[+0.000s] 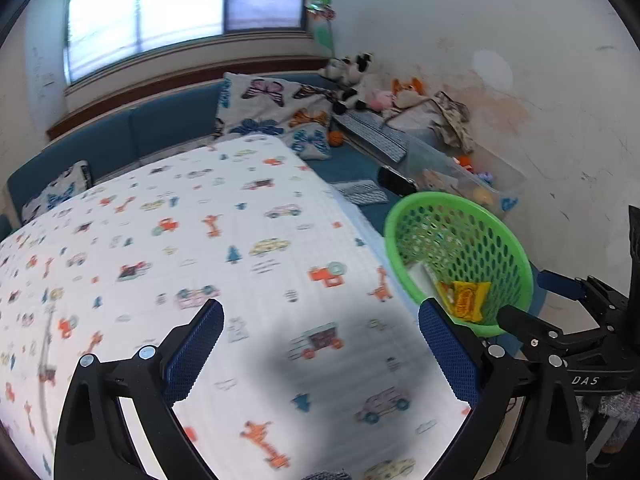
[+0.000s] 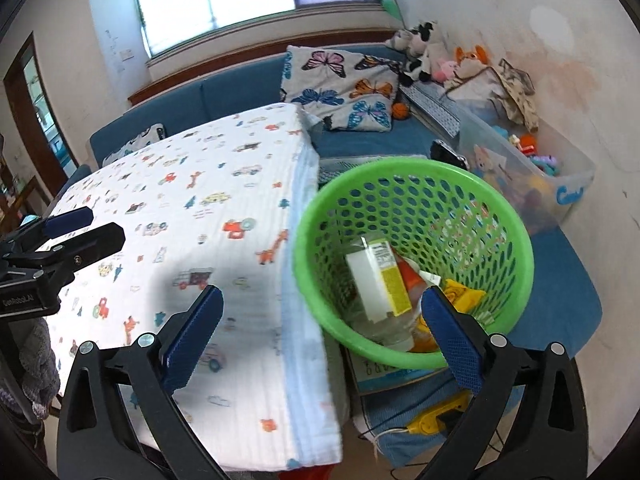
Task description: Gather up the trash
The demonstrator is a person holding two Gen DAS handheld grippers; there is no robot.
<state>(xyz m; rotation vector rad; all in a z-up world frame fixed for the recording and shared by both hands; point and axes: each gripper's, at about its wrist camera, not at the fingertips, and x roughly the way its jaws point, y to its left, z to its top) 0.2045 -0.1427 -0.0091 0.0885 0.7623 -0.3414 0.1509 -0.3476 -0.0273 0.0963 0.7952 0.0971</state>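
Note:
A green perforated basket stands beside the right edge of the table, which wears a white cloth printed with cars and giraffes. Inside it lie a white and yellow carton, a yellow snack wrapper and other trash. The basket also shows in the left wrist view with the yellow wrapper. My left gripper is open and empty above the cloth. My right gripper is open and empty over the table edge, next to the basket. Each gripper shows in the other's view, the right and the left.
A blue sofa with butterfly cushions runs behind the table. A clear bin of toys and plush animals sit at the far right by the wall. A yellow toy and cables lie below the basket.

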